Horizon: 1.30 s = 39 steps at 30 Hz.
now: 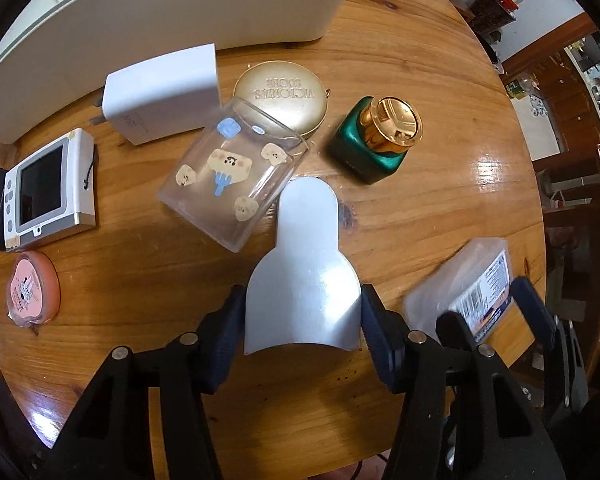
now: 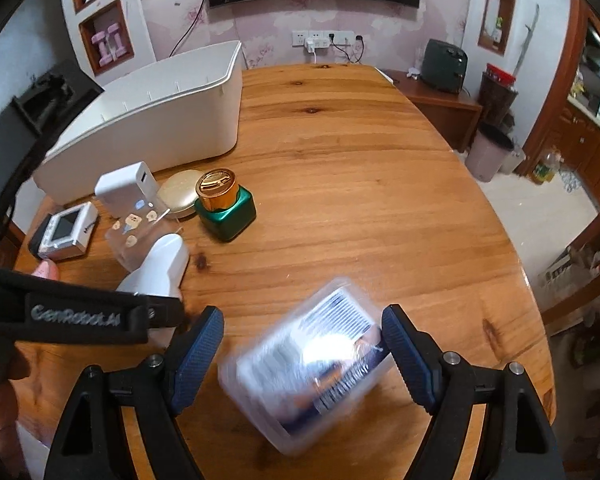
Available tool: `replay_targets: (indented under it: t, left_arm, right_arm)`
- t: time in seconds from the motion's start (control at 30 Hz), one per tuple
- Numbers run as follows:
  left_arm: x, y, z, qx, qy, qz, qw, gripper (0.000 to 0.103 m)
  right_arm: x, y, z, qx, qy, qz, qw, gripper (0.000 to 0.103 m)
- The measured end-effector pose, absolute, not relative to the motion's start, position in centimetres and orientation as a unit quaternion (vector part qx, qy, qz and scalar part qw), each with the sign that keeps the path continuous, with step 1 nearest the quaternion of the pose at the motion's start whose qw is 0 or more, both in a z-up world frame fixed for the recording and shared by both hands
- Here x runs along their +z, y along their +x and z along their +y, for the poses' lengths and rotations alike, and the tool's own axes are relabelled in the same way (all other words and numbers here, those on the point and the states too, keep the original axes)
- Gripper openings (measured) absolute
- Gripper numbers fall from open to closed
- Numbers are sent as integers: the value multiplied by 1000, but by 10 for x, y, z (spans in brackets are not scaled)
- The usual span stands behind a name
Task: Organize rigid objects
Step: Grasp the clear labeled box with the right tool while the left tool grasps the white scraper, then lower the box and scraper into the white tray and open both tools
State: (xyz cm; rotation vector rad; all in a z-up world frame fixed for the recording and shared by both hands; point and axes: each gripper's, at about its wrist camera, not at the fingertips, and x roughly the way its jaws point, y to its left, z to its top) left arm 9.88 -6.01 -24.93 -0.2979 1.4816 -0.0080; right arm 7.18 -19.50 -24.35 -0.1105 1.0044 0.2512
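The step in hand looks like carrying each held piece to the long white plastic bin at the far left of the round wooden table. To do it well, I would lift the pale grey-white bottle-shaped plastic piece straight up first — its narrow end lies just beside the clear plastic box printed with cartoon toast figures, which a sideways drag would likely nudge.

The left gripper has its blue-padded fingers pressed against both flanks of that piece's wide end, a firm pinch.

The right gripper, well away from the bin toward the near table edge, brackets a clear plastic case with a printed label. The case is motion-blurred and skewed — the right pad seems to touch its corner, but a gap shows at the left pad, so I cannot tell whether the grip has taken. Squaring the case between the pads would be wise.
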Motion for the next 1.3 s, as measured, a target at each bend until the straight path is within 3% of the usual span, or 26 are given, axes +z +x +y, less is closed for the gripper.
replay_targets:
  t: [0.53, 0.6, 0.63, 1.0, 1.3]
  left_arm:
    - [-247, 95, -50, -21, -145, 672, 726, 59]
    - [-247, 97, -51, -22, -144, 672, 726, 59]
    - [-247, 97, -51, -23, -144, 671, 727, 59]
    - [-238, 94, -52, -40, -149, 661, 735, 59]
    - [-198, 86, -53, -52, -153, 633, 757, 59]
  right_arm:
    - [-261, 76, -205, 61, -24, 551, 832, 82]
    - [-266, 77, -208, 63, -12, 562, 824, 76]
    - [-268, 77, -209, 69, -6, 568, 820, 64]
    - [-263, 76, -216, 90, 7, 576, 813, 63]
    - [-215, 80, -213, 125, 14, 543, 831, 63]
